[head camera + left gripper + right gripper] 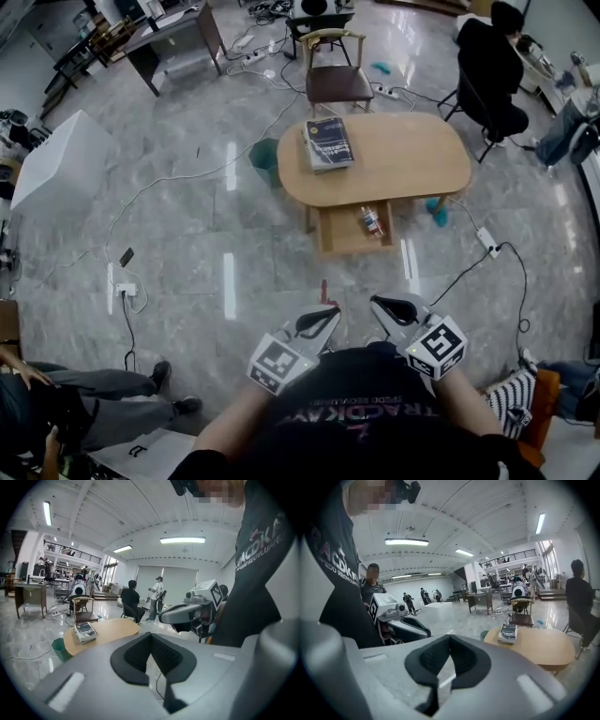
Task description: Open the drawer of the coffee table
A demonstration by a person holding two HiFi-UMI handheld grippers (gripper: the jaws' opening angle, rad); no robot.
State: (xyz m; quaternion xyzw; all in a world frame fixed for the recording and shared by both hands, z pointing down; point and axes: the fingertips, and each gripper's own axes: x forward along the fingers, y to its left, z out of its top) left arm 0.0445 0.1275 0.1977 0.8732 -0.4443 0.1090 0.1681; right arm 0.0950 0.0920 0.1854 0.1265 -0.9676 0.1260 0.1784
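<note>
Grey marble floor (187, 244); oval coffee table (412, 155) bearing books (328, 142); left gripper (328, 316), right gripper (378, 306) closed, empty.

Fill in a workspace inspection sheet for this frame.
Surface: oval wooden coffee table, top mostly bare.
Job's things: drawer not discernible; lower shelf visible.
Clutter: books on the top's left end; what looks like a bottle on the lower shelf; green bin beside the table.
Grippers: left gripper and right gripper shut, empty, well short of the table.
Cables: cords and power strip on the floor.
Surroundings: chair behind the table; seated person; white box.
</note>
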